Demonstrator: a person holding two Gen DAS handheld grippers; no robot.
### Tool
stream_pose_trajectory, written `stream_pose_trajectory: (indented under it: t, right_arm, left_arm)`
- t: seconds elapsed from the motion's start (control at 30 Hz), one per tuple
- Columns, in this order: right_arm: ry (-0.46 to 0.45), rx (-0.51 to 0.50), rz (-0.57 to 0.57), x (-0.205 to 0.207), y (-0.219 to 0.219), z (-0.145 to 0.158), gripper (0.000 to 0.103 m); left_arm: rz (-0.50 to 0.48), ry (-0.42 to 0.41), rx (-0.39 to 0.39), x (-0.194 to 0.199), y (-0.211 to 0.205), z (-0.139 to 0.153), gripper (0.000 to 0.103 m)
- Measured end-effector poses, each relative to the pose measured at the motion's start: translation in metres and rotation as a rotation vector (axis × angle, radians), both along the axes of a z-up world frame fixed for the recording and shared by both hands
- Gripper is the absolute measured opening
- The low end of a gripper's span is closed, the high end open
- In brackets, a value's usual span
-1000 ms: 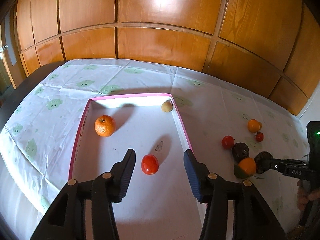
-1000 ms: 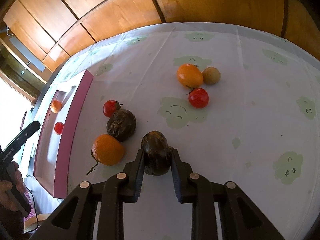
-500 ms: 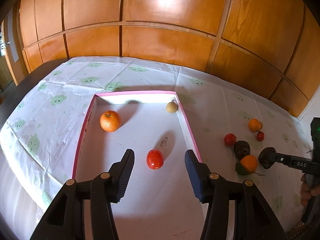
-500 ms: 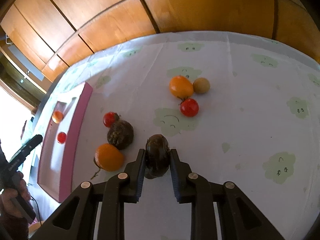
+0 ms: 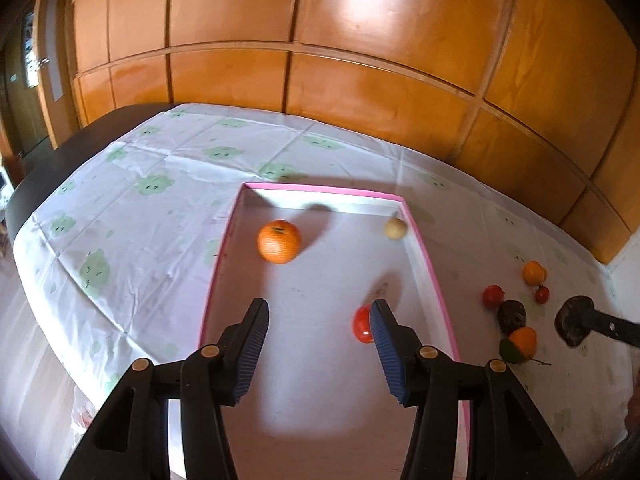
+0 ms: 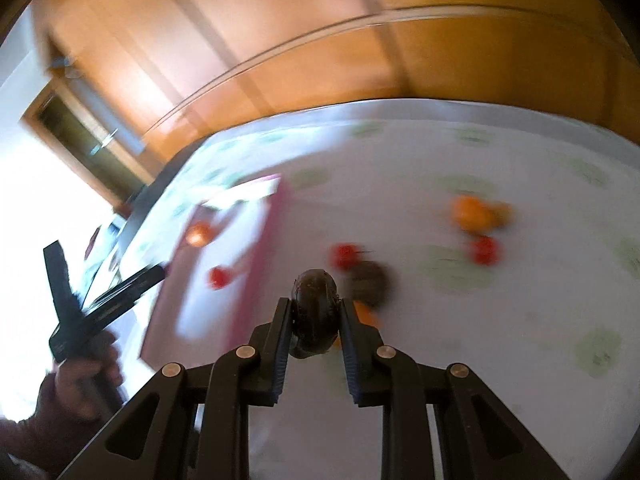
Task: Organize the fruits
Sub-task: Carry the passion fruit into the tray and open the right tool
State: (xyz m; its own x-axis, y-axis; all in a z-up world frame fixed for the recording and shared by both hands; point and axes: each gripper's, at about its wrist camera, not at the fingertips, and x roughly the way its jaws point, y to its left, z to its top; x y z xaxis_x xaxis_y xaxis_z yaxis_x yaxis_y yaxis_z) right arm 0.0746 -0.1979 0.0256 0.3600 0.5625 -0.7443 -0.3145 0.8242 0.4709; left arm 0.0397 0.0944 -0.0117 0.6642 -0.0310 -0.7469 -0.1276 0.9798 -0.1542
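My left gripper [image 5: 318, 306] is open and empty above the pink-rimmed white tray [image 5: 430, 264]. In the tray lie an orange [image 5: 279, 241], a small beige fruit [image 5: 395, 228] and a red tomato [image 5: 361, 325], partly hidden behind my right finger. My right gripper [image 6: 315, 304] is shut on a dark brown passion fruit [image 6: 314, 308] and holds it above the table; it also shows in the left wrist view [image 5: 573, 320]. On the cloth lie another dark fruit [image 5: 512, 315], an orange with a leaf [image 5: 522, 342], a tomato [image 5: 493, 295], a small orange fruit [image 5: 535, 273] and a cherry tomato [image 5: 542, 294].
A white tablecloth [image 5: 132, 216] with green prints covers the table. Wooden panelling [image 5: 360, 60] runs behind it. The table's left edge drops to the floor. The right wrist view is motion-blurred; the tray [image 6: 276, 216] lies to its left.
My right gripper has lifted the passion fruit off the cloth and swung left toward the tray. My left gripper has shifted left, so the tomato now sits behind its right finger.
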Motion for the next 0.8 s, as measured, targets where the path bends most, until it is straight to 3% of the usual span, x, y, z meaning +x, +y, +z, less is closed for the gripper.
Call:
stream_pose_trajectory:
  t: [0.2, 0.37, 0.6, 0.8]
  right_arm:
    - [-0.002, -0.001, 0.2, -0.007, 0.093, -0.001, 0.023]
    - [0.02, -0.051, 0.268, -0.003, 0.142, -0.016, 0.023]
    - [0.016, -0.166, 0.279, 0.001, 0.165, -0.036, 0.024]
    - [-0.018, -0.167, 0.22, 0.007, 0.151, -0.03, 0.03]
  left_arm:
    - [0.026, 0.002, -0.012, -0.003, 0.013, -0.002, 0.053]
    - [0.041, -0.001, -0.019, -0.006, 0.021, -0.002, 0.053]
    - [0.045, 0.016, -0.028, -0.008, 0.026, -0.009, 0.053]
    - [0.029, 0.017, -0.028, -0.008, 0.021, -0.011, 0.053]
